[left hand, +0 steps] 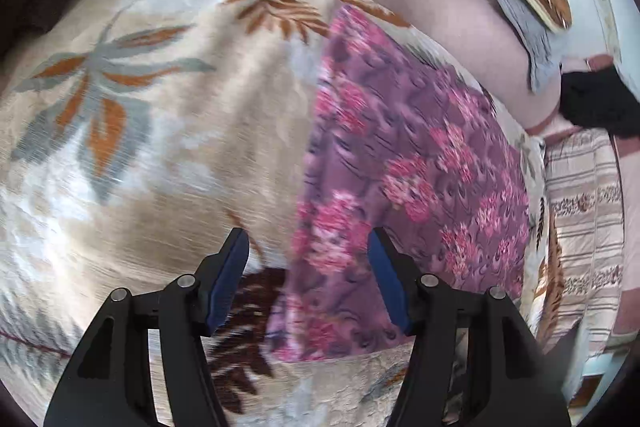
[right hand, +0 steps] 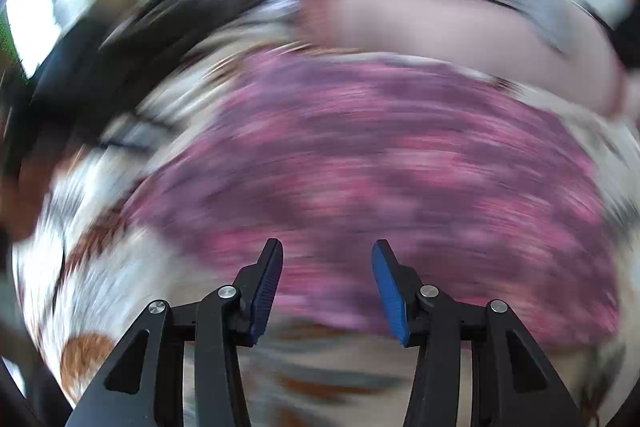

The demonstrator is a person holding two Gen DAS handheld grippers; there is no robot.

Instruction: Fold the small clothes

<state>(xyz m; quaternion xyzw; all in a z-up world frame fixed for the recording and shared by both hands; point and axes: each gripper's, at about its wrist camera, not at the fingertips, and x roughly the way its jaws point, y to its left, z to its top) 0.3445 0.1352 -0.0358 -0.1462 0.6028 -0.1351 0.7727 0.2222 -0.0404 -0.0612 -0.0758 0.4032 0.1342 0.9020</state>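
Here the floral cloth point(left hand: 404, 163) lies flat beyond both open grippers' fingers point(left hand: 236, 279)

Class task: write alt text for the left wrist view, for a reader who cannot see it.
A purple cloth with pink flowers lies flat on a cream blanket with leaf prints. The left gripper hovers open over the cloth's near edge, nothing between its blue pads. Pillows lie beyond.
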